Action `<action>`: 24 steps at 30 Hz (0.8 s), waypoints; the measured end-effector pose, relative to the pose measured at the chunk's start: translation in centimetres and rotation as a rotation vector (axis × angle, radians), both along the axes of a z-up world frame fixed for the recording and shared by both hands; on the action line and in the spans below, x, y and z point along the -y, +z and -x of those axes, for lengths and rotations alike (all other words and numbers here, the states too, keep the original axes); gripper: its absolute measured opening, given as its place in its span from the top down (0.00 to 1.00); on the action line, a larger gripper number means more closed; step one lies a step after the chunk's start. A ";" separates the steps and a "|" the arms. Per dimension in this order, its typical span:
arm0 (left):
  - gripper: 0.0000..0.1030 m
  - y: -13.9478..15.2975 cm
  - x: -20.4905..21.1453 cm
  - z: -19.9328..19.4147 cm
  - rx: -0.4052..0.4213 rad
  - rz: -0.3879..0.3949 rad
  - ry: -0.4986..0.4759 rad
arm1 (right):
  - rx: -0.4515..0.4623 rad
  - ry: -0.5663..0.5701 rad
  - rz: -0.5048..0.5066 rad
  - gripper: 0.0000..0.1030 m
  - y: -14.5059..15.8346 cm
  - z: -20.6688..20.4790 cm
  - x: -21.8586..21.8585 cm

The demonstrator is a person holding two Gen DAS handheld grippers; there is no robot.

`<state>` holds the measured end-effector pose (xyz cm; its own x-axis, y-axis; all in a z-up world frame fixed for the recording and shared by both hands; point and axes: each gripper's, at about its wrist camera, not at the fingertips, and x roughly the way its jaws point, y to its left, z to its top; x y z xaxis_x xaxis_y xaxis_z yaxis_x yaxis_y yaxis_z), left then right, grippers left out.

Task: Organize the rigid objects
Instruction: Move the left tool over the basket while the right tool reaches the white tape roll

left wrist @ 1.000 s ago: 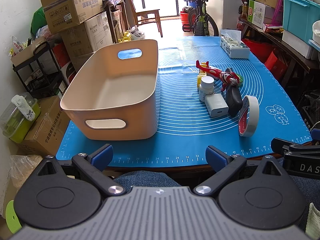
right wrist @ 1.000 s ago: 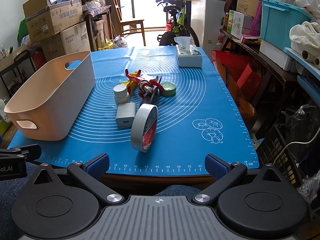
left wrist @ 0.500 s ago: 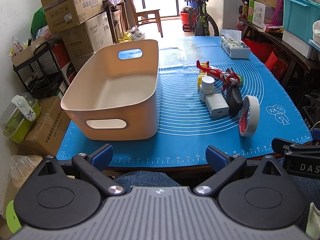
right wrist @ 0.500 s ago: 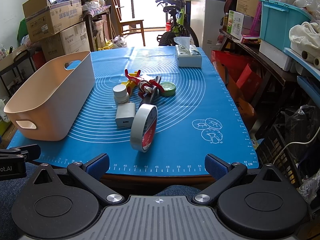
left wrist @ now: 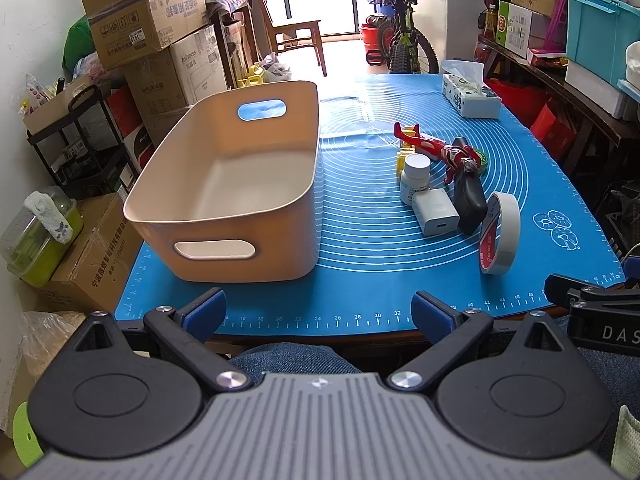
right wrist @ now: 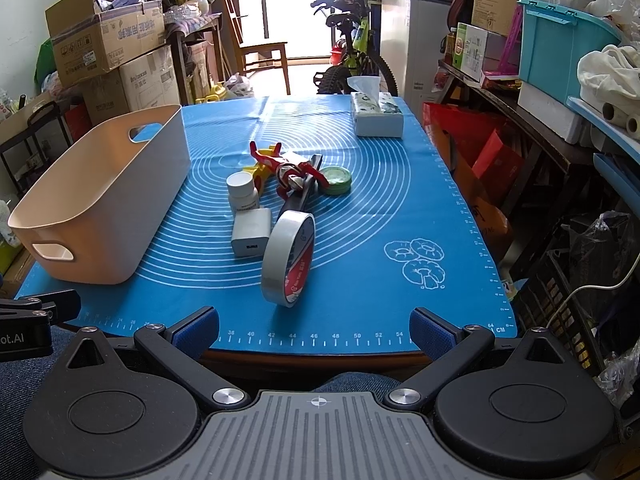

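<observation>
Setting: cluttered home storage room. Evidence: stacked brown cardboard boxes [left wrist: 144,20], green-framed bicycle [right wrist: 356,56], wooden chair [right wrist: 266,54] at bright doorway, teal plastic storage bin [right wrist: 560,44], blue-matted bench [right wrist: 400,216].

Black hand-held gripper [left wrist: 318,312] bodies, ribbed grey housing, blue finger pads [left wrist: 206,308], silver screws; blue denim jeans [left wrist: 288,358] below.
</observation>
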<state>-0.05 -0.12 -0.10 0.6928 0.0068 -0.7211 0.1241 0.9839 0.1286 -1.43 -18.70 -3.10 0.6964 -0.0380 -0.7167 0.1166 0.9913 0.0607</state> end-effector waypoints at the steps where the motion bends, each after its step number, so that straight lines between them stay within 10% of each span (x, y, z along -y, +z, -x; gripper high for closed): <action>1: 0.05 0.0 0.0 0.0 0.001 -0.001 0.000 | 0.000 -0.001 0.001 0.02 0.1 0.0 -0.1; 24: 0.05 4.0 -5.5 -6.0 0.014 -0.040 0.058 | 0.055 0.006 -0.015 0.03 2.7 -5.0 -1.2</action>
